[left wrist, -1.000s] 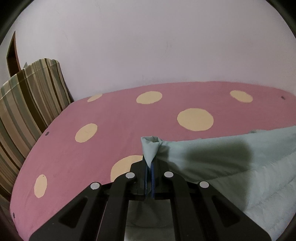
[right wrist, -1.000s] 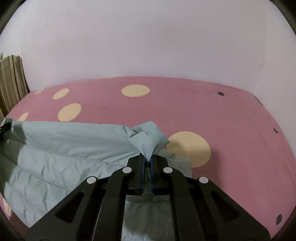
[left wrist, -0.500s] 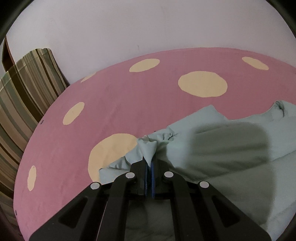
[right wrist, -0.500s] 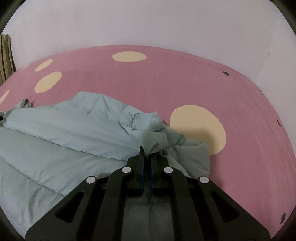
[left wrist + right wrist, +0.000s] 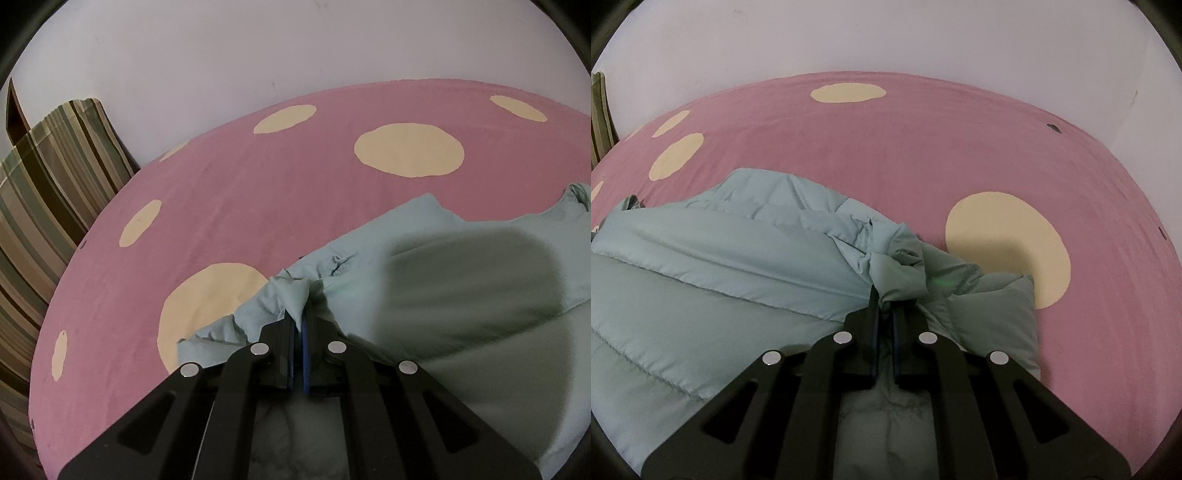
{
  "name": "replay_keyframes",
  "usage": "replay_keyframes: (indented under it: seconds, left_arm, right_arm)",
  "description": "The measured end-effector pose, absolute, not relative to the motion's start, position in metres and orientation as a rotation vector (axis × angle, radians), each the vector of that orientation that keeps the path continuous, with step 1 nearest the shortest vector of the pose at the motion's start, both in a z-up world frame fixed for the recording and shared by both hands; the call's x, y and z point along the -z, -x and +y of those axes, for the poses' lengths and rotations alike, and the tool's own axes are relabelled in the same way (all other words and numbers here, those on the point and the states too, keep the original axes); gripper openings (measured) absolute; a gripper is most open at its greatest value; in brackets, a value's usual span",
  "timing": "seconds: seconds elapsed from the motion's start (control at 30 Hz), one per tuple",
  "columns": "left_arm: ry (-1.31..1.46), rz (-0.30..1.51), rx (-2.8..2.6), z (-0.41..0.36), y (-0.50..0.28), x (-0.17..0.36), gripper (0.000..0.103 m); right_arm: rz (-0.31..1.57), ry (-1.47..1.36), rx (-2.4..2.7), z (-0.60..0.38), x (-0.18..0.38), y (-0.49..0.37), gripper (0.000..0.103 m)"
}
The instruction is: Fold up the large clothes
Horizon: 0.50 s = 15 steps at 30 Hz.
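Pale green padded jacket (image 5: pixel 713 295) lies on the pink bed sheet (image 5: pixel 923 155) with cream dots, bunched at both near edges. Left gripper (image 5: pixel 300 314) is clamped on a pinched corner of the jacket, fabric peaking up between the blue pads; right gripper (image 5: pixel 884 302) is clamped on another bunch of the same jacket, a fat wad of cloth squeezed between its fingers. Step in hand, as I read it: carrying one edge over for a fold, with both corners low at the sheet — looks like the lay-down end of that fold. Next move probably calls for setting both corners flat and level with each other, then letting go without dragging the puffy layers back; the slick padding will likely spring and slide, so press before release. View differences: left wrist shows a striped cushion (image 5: pixel 55 192) propped at the wall on the left, plus a dark shadow across the jacket; right wrist shows the quilted stitch lines, a folded flap lying over the big cream dot (image 5: pixel 1008 243), and the room corner — only a sliver of the cushion there.
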State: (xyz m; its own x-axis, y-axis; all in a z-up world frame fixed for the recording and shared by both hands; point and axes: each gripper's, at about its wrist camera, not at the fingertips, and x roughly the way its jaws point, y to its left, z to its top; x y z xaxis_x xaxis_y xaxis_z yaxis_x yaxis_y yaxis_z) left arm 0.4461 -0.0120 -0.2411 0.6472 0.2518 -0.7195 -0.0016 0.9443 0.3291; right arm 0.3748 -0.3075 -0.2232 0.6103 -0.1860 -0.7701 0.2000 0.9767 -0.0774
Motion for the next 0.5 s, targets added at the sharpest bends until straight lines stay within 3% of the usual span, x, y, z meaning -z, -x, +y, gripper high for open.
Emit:
replay_keyframes:
  seconds: [0.5]
  left_arm:
    - [-0.401, 0.893, -0.168, -0.0217, -0.4507, 0.2402, 0.003]
  right_arm:
    - [0.903, 0.038, 0.238, -0.3050, 0.2179, -0.3739, 0.006]
